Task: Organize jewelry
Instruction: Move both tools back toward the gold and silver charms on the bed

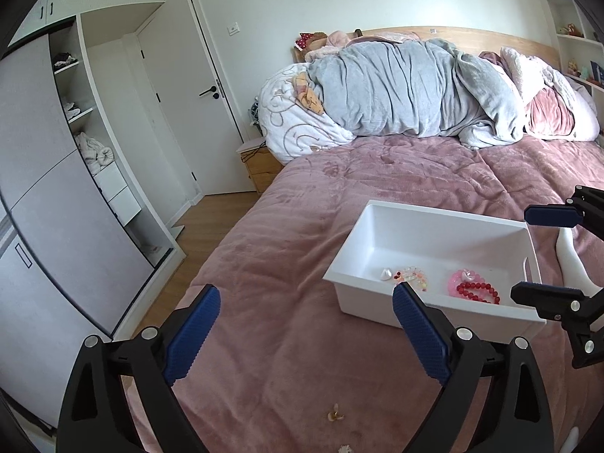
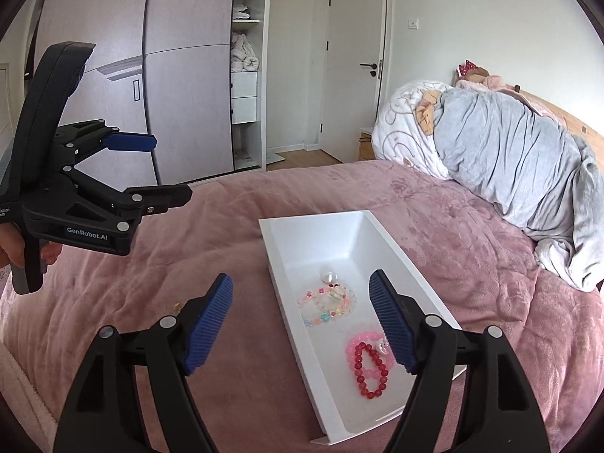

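Note:
A white tray [image 1: 445,222] [image 2: 294,234] lies on the pink bedspread. In it are a red bead bracelet [image 1: 477,290] [image 2: 372,372] on a pink bead bracelet [image 1: 458,277] [image 2: 356,339], a pastel bead bracelet [image 1: 413,275] [image 2: 326,302] and a small white heart piece [image 1: 385,273] [image 2: 328,275]. A small gold piece [image 1: 335,413] [image 2: 177,306] lies on the bedspread outside the tray. My left gripper [image 1: 305,332] [image 2: 171,168] is open and empty, left of the tray. My right gripper [image 2: 302,321] [image 1: 521,253] is open and empty over the tray's near end.
Piled grey, white and pink bedding [image 1: 407,90] [image 2: 509,158] fills the head of the bed. A wardrobe [image 1: 56,188] with open shelves, a door [image 1: 188,87] and a wooden nightstand [image 1: 260,166] stand left of the bed. Another small piece [image 1: 343,448] lies at the bottom edge.

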A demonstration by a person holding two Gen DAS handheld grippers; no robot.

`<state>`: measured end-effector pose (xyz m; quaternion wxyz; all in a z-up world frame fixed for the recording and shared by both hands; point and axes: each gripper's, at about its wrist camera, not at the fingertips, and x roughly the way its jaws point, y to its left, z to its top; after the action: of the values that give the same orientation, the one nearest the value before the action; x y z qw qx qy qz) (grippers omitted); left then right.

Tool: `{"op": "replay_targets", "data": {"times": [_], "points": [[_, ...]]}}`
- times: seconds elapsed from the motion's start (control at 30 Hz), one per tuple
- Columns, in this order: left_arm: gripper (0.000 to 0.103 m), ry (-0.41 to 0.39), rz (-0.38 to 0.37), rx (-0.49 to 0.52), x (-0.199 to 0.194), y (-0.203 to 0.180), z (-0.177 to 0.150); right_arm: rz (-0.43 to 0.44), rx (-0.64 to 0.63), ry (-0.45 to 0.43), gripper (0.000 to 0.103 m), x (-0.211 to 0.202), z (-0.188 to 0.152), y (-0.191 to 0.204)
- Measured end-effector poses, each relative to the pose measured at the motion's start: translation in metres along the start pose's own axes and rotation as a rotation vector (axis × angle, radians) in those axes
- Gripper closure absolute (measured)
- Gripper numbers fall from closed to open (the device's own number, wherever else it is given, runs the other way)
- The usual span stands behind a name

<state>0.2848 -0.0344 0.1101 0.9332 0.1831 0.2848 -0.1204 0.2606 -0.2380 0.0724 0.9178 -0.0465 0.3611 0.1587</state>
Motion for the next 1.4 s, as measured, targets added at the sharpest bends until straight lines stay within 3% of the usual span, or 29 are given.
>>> {"op": "replay_targets", "data": {"times": [0.23,0.57,0.9,1.17,1.4], "points": [[0.004,-0.01,0.0,-0.032,-0.039,0.031,-0.033,0.016,-0.028,-0.036,0.016,-0.012,0.006,0.029],[0.004,0.039,-0.007,-0.06,-0.053,0.053,-0.095,0.061,-0.025,-0.056,0.01,-0.005,0.014,0.059],[0.004,0.027,-0.098,-0.129,-0.038,0.067,-0.153,0.094,-0.068,-0.053,0.008,0.03,0.009,0.087],[0.004,0.021,-0.121,-0.126,-0.014,0.06,-0.177,0.124,-0.087,-0.012,0.008,0.069,-0.006,0.1],[0.004,0.025,-0.197,-0.083,0.009,0.043,-0.195,0.153,-0.123,0.024,0.013,0.106,-0.023,0.109]]}}
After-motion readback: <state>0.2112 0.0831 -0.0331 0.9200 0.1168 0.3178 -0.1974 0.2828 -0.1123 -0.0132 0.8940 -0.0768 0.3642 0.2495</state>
